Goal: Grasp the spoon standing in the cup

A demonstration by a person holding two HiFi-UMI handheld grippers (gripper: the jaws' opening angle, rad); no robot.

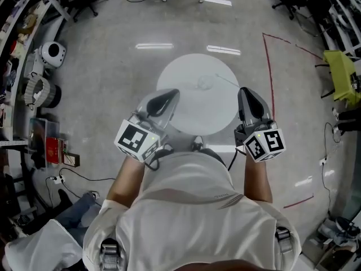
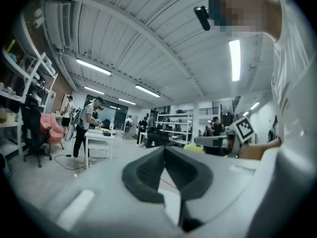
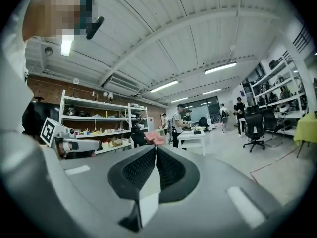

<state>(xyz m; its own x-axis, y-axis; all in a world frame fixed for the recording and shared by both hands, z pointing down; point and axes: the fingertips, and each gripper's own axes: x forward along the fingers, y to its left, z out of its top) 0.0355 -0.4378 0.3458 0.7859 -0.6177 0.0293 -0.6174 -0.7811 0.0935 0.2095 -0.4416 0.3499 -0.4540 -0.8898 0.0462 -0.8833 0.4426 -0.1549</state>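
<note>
Nothing is grasped yet. You're holding both tools up by your chest, short of the round white table (image 1: 186, 114). Your left tool (image 1: 169, 96) is clenched on nothing, jaws pressed tip to tip in its own view (image 2: 164, 150). Your right tool (image 1: 246, 92) is the same, jaws pinched together and empty (image 3: 155, 150). Both gripper views look out across the room, not down at the target. The clear cup (image 1: 205, 83) sits toward the far side of the table, well apart from both tools. The spoon (image 1: 227, 79) stands in it, its thin handle leaning out toward your right. From overhead its long axis runs from the cup rightward, and how steeply it tilts is hard to say. The reach, the opening and the grip are all left to do.
</note>
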